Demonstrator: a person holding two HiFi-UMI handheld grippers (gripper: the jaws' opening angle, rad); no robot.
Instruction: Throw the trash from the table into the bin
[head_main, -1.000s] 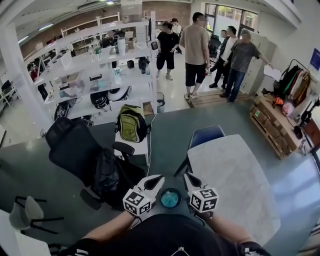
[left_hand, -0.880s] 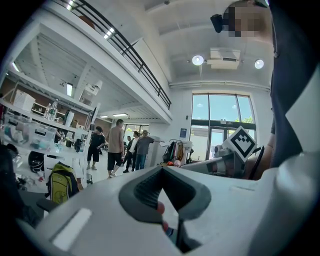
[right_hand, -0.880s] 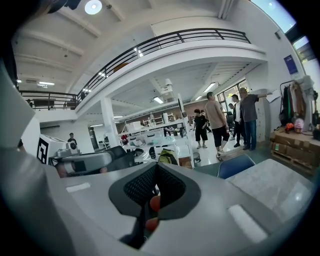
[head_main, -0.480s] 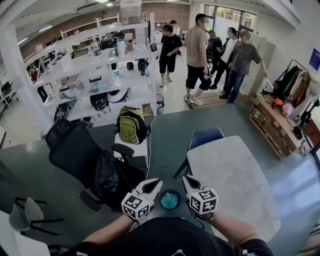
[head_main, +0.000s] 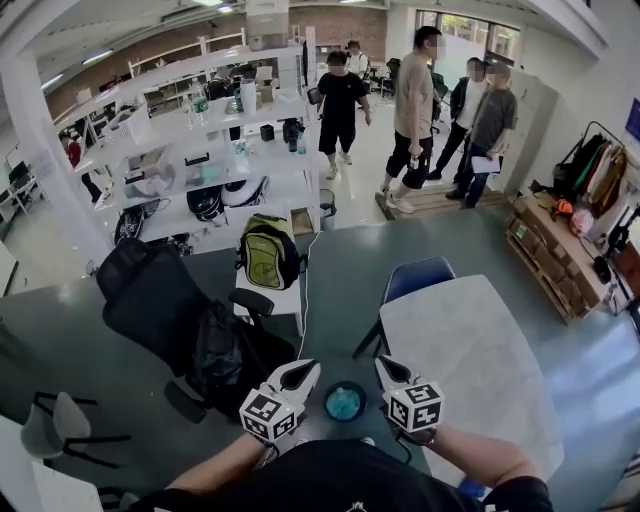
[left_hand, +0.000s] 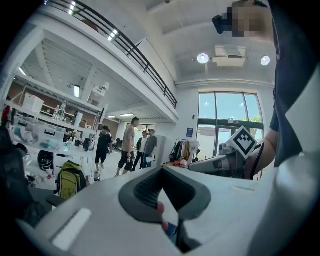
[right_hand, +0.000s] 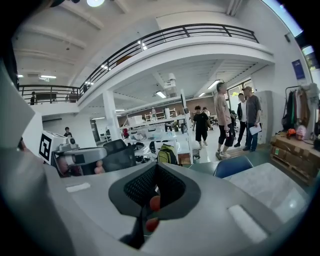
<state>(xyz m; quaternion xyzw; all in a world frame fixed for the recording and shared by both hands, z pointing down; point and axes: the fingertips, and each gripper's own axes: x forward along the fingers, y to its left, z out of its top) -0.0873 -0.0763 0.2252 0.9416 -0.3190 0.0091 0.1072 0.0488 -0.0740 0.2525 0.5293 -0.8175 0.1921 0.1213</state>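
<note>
A small round bin (head_main: 344, 401) with a teal liner stands on the floor just in front of me. Both grippers hang over it, the left gripper (head_main: 303, 370) above its left rim and the right gripper (head_main: 385, 365) above its right rim. Each has its jaws together and I see no trash held in either. The left gripper view looks along its closed jaws (left_hand: 164, 174), with the right gripper (left_hand: 220, 162) beside them. From the right gripper view (right_hand: 156, 172) the left gripper (right_hand: 80, 157) shows at the left. The grey table (head_main: 480, 350) lies to my right; I see no trash on the part that shows.
A blue chair (head_main: 420, 275) stands at the table's far end. A black office chair (head_main: 160, 300) with a dark bag is at my left, with a green backpack (head_main: 268, 252) on a white stand beyond it. Several people (head_main: 415, 100) stand at the back, and pallets (head_main: 550, 250) line the right wall.
Both grippers stay in about the same place over the bin. The people at the back have shifted a little.
</note>
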